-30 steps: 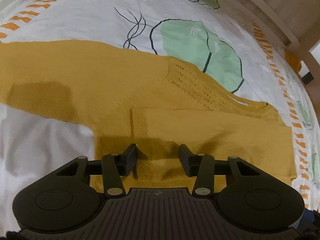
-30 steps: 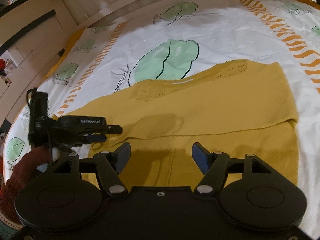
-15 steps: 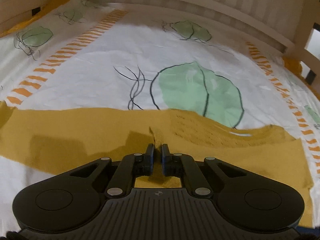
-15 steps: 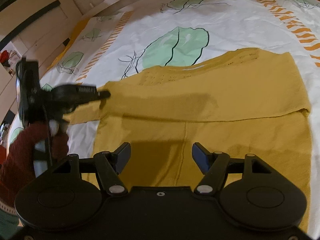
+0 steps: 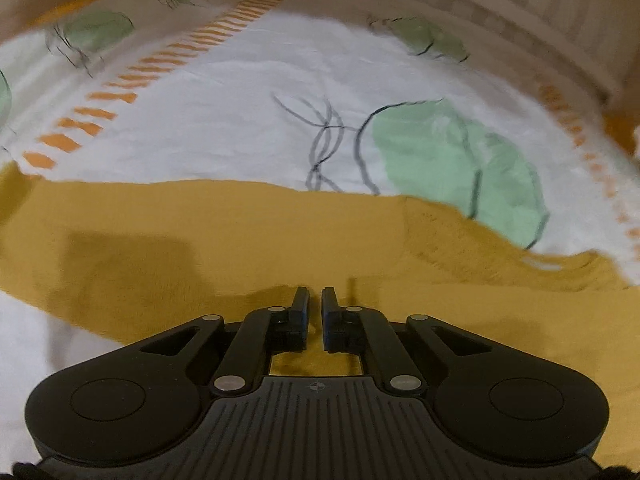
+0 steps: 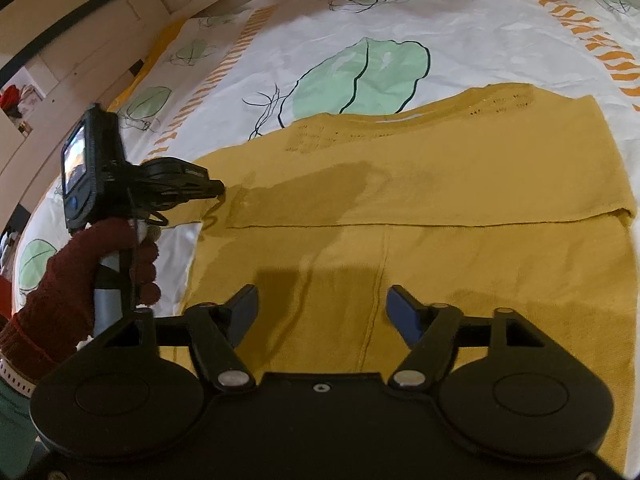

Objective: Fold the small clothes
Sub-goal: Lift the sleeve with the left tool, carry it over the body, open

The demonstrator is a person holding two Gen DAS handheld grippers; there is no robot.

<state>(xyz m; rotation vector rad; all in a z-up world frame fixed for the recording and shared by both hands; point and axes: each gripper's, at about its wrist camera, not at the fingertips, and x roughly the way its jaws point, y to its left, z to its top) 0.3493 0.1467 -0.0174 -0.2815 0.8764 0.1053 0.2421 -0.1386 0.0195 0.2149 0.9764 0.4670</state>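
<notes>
One mustard-yellow knitted sweater [image 6: 420, 208] lies flat under both claws. Our left claw [image 5: 315, 300] is clenched on its sleeve fold; our right claw [image 6: 322, 308] hovers, jaws opening, empty. We should draw the sleeve across smoothly. Beyond the claws spreads the leaf-printed white bedsheet [image 5: 248, 120], then the wooden bed frame [image 5: 540, 12].

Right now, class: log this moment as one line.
left gripper: shut on sweater | right gripper: opening, empty, over sweater | bed sheet
</notes>
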